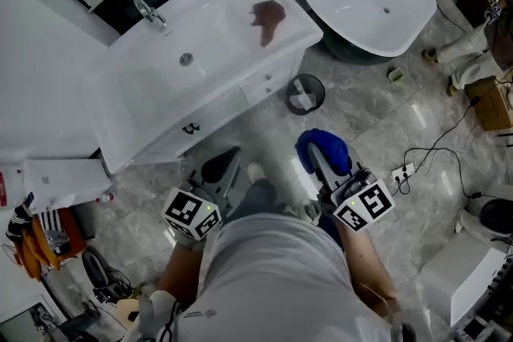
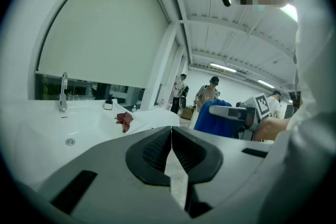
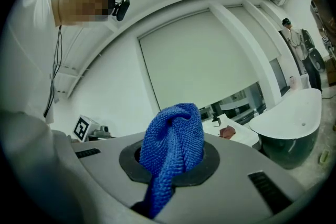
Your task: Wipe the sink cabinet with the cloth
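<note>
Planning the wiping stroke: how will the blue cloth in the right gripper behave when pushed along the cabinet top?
Probably floppy: the blue cloth bunches into folds where the right gripper clamps it. Its knitted weave suggests it is light and would likely drag, not slide, on the smooth white sink cabinet.

The cloth is bright blue with a fine knitted weave. The sink cabinet is plain glossy white, the rag reddish-brown, and the floor grey with pale marbled veining.
</note>
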`<state>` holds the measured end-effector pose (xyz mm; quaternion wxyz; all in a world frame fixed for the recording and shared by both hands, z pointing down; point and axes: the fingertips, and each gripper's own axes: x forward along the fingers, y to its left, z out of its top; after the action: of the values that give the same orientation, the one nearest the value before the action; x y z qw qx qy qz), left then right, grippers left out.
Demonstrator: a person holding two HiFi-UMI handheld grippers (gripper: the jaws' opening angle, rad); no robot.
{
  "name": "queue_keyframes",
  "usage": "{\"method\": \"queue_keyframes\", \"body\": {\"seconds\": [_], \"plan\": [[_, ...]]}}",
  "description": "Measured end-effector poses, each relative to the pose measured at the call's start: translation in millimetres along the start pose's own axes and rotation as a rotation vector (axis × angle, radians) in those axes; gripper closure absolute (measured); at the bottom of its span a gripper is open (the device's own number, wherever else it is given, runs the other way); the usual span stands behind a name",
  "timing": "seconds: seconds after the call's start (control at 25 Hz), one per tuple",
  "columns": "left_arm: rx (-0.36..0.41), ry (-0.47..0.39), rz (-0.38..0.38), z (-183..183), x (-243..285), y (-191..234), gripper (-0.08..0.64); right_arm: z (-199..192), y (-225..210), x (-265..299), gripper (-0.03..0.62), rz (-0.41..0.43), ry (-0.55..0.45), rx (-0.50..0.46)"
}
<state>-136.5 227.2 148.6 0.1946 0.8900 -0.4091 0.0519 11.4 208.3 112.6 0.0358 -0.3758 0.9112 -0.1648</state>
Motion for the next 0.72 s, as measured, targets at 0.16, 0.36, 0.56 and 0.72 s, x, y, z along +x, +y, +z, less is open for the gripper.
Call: {"method": "queue_keyframes", "body": {"seconds": [0.16, 0.36, 0.56, 0.72], "plan": [[0.001, 0.024, -0.023, 2.4, 2.7, 37.4, 0.548, -6.8, -0.1, 35.2, 0.551, -0.017, 0.023, 0.004], [-0.004, 0.054, -0.019, -3.6, 8.6, 73.5, 0.548, -15.5, -5.9, 60.9, 0.551, -0.019, 0.049, 0.047], [0.010, 0.097, 0.028, -13.2, 17.5, 94.4, 0.548, -25.2, -15.2, 73.2, 0.551, 0.011, 0.098, 0.059], [0.045, 0.162, 0.060, -22.7, 32.2, 112.7, 0.548, -43.2, -32.0, 87.7, 0.551, 0.050, 0.158, 0.077]]}}
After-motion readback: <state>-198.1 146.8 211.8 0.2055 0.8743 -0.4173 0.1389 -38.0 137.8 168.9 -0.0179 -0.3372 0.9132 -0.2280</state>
